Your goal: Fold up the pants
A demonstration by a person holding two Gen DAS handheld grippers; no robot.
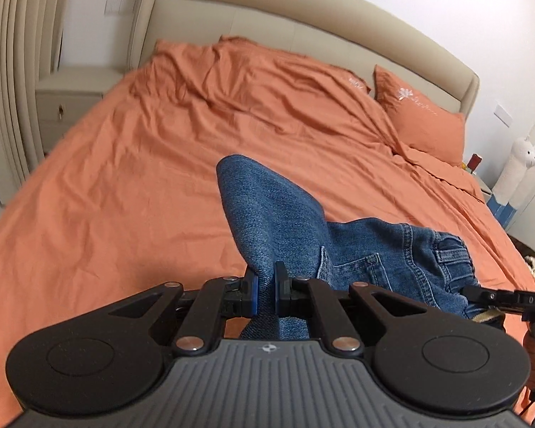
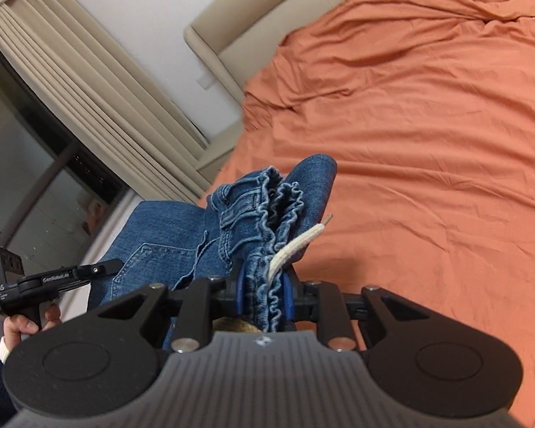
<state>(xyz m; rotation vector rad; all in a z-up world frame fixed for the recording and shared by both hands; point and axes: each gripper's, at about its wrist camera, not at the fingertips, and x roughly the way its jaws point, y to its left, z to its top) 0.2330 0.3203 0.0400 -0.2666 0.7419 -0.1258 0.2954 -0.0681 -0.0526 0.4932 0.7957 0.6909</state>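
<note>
1. Denim of the pants (image 1: 267,214) is clamped in the left gripper (image 1: 266,290) above the bed (image 1: 125,149).
2. Waistband and drawstring (image 2: 296,246), seen only in the right view, are clamped in the right gripper (image 2: 264,299).

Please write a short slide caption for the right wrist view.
Right gripper clamps the jeans' elastic waistband above an orange bed.

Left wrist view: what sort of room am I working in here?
Most likely a bedroom: a wide bed with an orange sheet, a padded beige headboard, a matching pillow and a nightstand beside pleated curtains.
</note>
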